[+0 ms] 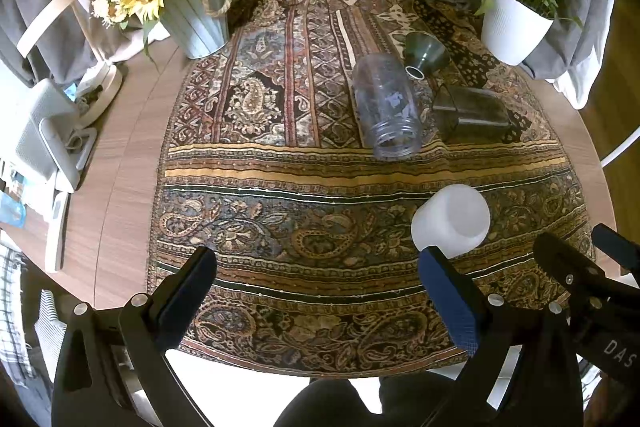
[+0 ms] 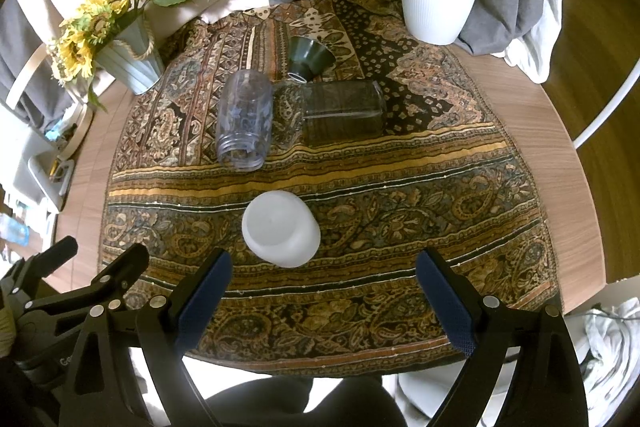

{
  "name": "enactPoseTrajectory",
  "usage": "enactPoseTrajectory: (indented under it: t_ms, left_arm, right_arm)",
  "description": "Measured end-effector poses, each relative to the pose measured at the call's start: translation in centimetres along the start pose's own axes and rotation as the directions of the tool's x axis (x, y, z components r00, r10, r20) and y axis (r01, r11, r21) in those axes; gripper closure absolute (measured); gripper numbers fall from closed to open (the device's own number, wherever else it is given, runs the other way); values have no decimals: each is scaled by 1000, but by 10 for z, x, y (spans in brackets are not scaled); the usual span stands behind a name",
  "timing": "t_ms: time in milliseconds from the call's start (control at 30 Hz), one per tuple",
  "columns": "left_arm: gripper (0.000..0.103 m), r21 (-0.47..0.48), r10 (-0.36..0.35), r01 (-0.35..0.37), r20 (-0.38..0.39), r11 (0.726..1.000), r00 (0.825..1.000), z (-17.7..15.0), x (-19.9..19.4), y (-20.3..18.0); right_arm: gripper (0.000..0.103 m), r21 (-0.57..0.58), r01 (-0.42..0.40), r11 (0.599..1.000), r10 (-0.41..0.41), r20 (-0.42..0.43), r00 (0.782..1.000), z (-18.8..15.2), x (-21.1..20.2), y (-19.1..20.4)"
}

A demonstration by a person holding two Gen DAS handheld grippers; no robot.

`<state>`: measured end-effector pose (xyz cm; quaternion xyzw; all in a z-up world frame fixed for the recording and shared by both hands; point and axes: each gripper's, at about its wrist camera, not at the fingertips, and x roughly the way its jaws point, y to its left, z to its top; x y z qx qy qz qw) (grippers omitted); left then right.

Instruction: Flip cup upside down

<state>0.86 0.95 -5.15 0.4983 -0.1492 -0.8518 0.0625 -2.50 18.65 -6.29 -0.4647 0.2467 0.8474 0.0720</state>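
1. On the patterned cloth (image 2: pixel 400 187), near its front, a white cup (image 2: pixel 280 229) is seen, apparently mouth down.
2. Both the left gripper (image 1: pixel 316 279) and right gripper (image 2: pixel 322 281) are held wide open, empty, short of the cup.
3. "DAS" is read on the right gripper's body; other lettering is cut off.

Table layout, items on cloth (image 2: pixel 400 187)

Cup (image 2: pixel 280 229) just ahead of right gripper (image 2: pixel 322 291); jar (image 2: pixel 244 121) beyond it, glass container (image 2: pixel 344 113) right of jar, funnel (image 2: pixel 310 57) behind both.
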Motion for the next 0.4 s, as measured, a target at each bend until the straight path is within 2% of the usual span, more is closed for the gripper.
enactPoseTrajectory:
  t_ms: [400]
  left_arm:
    - [0,-3,-1,1,1,1000,1000,0,1,1]
  right_arm:
    - [10,0,0,1000,0,-2,1000,0,0,0]
